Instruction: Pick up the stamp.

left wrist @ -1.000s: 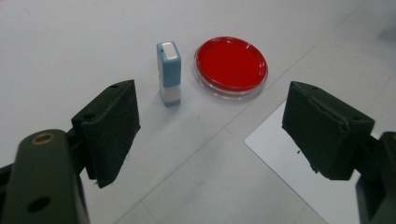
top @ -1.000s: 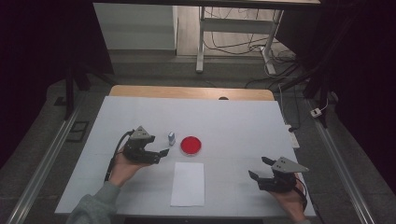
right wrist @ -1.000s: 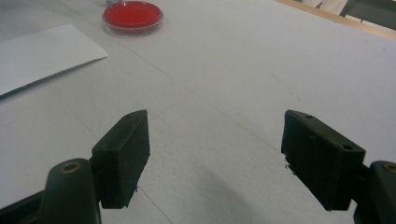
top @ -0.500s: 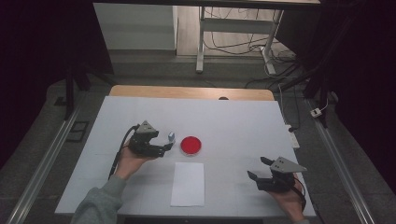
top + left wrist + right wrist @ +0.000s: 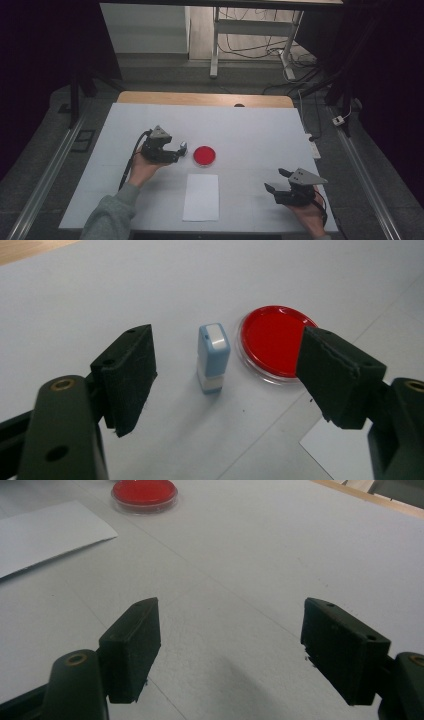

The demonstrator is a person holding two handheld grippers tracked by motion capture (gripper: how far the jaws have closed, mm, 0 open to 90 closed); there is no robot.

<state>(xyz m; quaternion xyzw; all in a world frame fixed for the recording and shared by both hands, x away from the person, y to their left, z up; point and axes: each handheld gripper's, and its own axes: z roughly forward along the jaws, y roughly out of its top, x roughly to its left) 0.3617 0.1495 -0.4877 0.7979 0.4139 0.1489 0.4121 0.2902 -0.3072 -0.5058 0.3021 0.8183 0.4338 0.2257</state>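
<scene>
Left gripper [image 5: 225, 367]: I have brought it in from the left toward the stamp; earlier it stood well to the left of it.
Left jaws: wide, and they have just been closing a little; the stamp stands between them, neither pad touching it.
Stamp [image 5: 214, 357]: small, blue and white, upright on the table, just beside the red ink pad [image 5: 276, 340] (apart from it, as far as I can tell).
Meaning for the task: I judge this as the approach to a grasp on the stamp, not yet made; closing further should take it.
Right gripper [image 5: 227, 645]: unchanged, resting near the right front of the table, jaws wide with nothing between them.
Paper sheet [image 5: 201, 196]: white, flat, near the front edge, below the ink pad.
Table [image 5: 260, 130]: pale covering, with a wooden strip along the far edge.
Room: dim; a white frame [image 5: 250, 35] and loose cables [image 5: 260, 47] on the floor beyond the table.
</scene>
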